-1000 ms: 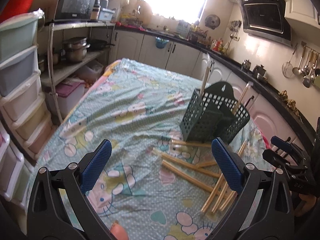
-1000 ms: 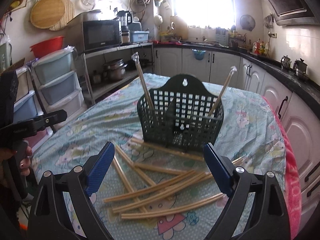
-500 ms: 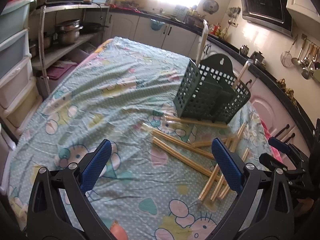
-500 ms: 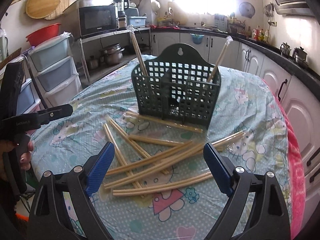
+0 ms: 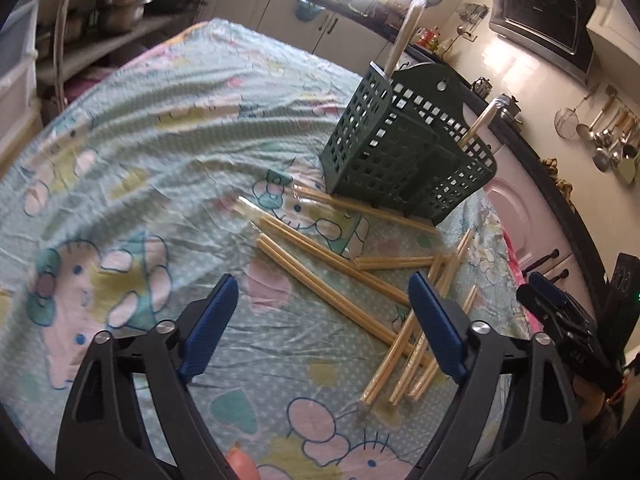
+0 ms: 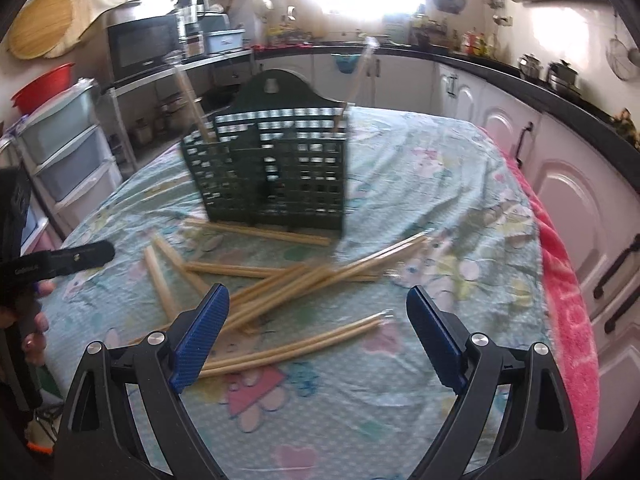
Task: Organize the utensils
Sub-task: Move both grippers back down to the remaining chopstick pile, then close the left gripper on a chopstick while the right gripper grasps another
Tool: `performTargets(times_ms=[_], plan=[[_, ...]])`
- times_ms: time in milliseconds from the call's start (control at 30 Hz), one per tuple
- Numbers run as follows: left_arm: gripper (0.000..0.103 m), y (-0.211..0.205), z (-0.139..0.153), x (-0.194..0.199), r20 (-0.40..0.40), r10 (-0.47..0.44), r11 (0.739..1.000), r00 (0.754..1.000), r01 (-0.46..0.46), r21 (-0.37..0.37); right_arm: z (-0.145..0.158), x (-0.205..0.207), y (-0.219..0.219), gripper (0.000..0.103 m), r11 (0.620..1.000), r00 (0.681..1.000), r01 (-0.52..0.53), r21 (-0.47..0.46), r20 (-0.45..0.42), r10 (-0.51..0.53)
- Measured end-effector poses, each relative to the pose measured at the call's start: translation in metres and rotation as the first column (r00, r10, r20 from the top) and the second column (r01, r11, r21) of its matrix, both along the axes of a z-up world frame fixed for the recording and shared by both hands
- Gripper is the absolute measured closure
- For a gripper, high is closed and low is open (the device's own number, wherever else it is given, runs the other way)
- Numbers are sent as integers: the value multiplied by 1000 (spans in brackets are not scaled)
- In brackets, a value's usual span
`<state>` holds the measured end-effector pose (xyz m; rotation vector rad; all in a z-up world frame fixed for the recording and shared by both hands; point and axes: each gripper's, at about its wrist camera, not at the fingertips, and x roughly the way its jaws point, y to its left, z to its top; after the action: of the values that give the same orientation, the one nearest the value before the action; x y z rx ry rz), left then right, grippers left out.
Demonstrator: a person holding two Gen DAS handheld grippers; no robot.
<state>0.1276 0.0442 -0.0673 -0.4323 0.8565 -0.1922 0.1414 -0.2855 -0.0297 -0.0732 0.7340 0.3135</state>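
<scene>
A dark green lattice utensil holder (image 5: 404, 160) stands on the table with two wrapped chopstick pairs upright in it; it also shows in the right wrist view (image 6: 272, 176). Several wrapped chopstick pairs (image 5: 332, 268) lie scattered on the cloth in front of it, also seen in the right wrist view (image 6: 296, 280). My left gripper (image 5: 320, 328) is open and empty, low over the near ends of the chopsticks. My right gripper (image 6: 316, 336) is open and empty, just above a curved pair (image 6: 296, 348).
The table carries a teal cartoon-print cloth (image 5: 140, 160) with a pink edge (image 6: 568, 300) at the right. White cabinets (image 6: 580, 184) run along the right. Plastic drawers (image 6: 68, 152) and a shelf with pots stand at the left.
Both grippers have moved forward and down toward the scattered chopsticks. The holder and chopsticks look larger in both views. Both stay open.
</scene>
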Motion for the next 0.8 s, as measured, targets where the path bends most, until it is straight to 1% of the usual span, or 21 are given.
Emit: performTargets(times_ms=[100,267,467,600,633,700,800], plan=[[34,-1,-9,8,-28,9,1000,1000,-10,-28,-2,11,-12,15,999,999,40,4,-11,-40],[39,1,-17,18,-61,25,998,998,-29,-59,-10,37,-28,16,994,993,109,-6,-52,-109],[45,5,-23,32,-106,61,994,992,-70,-80,-22,78,-40,28,984,975,169,57,-157,-158],[53,12,-29,42,-151,88,990,985,-103,-96,-32,103,-44,37,972,954,209,105,-241,-179],[54,14,-29,45,-156,94,989,983,-110,-98,-33,107,-45,39,971,950,214,110,-253,-180],[58,17,-31,48,-164,102,987,981,-120,-106,-38,118,-44,45,970,943,219,104,-277,-183],[63,21,-33,53,-174,110,985,979,-131,-111,-44,127,-43,50,967,932,232,106,-310,-190]])
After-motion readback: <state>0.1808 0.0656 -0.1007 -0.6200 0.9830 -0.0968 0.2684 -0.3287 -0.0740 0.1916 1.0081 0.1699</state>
